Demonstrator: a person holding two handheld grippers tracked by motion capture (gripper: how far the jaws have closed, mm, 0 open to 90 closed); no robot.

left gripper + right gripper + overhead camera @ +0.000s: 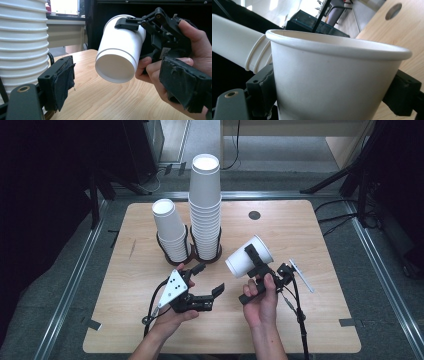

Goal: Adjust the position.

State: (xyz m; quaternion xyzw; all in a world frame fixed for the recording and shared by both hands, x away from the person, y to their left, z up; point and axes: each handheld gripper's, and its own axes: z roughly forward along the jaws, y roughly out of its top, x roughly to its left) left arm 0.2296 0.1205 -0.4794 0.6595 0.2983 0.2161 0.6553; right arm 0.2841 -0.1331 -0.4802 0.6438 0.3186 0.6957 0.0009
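On the table [300, 230] I see two cup stacks, the tall stack [205, 205] at 12 o'clock and the short stack [170, 232] beside it at 11. My right hand [262, 300] is raised, its right tongs [255, 262] clenched on a single paper cup [247, 257], tilted above the table at 2 o'clock. My left hand [172, 317] lies low at 6 o'clock, left tongs [207, 280] released, holding nothing.

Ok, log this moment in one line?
right gripper: shut on paper cup, held tilted above table | left gripper: open, empty | cup stacks: upright
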